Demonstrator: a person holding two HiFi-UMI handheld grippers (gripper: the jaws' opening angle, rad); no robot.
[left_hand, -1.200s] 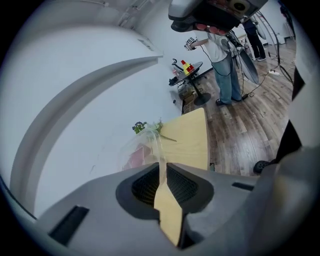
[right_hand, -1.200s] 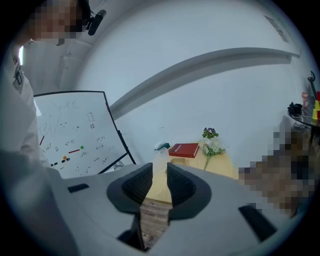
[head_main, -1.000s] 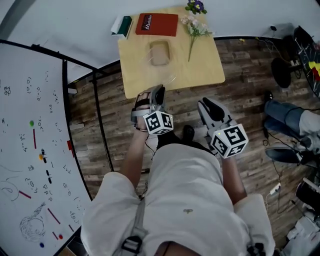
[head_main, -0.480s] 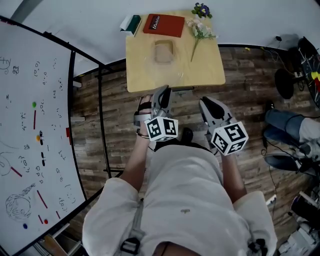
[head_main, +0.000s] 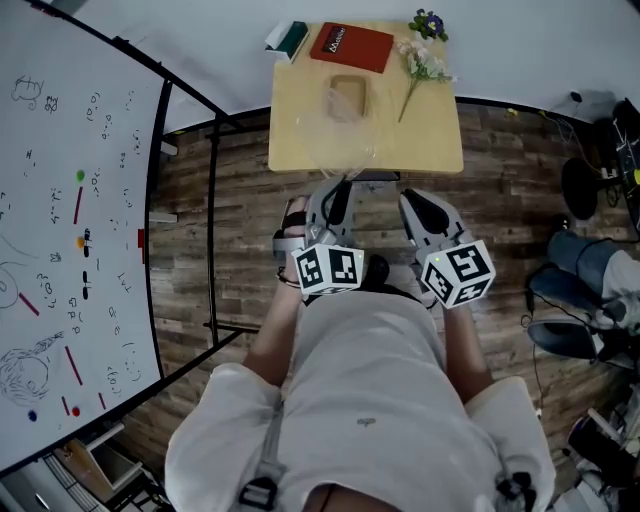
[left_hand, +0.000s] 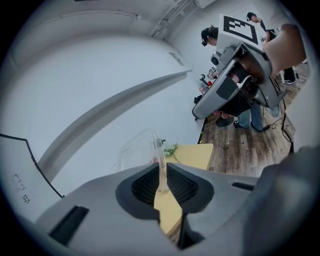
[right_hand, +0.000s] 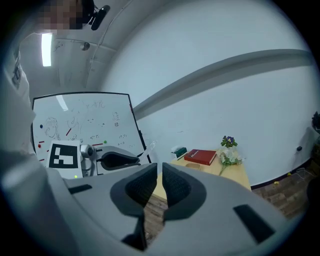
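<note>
The left tool (left_hand: 161, 177) grips the edge of a clear plastic cover (left_hand: 136, 152) by the bench (head_main: 430, 140), while the right tool (right_hand: 159, 172) is closed and empty.

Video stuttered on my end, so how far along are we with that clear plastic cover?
Done: the left gripper is shut on the edge of the clear plastic cover, which looks lifted above the yellow table. In hand: holding it up. Left, probably: setting it down somewhere. The tan container sits on the table, and the right gripper, jaws together, holds nothing.
</note>
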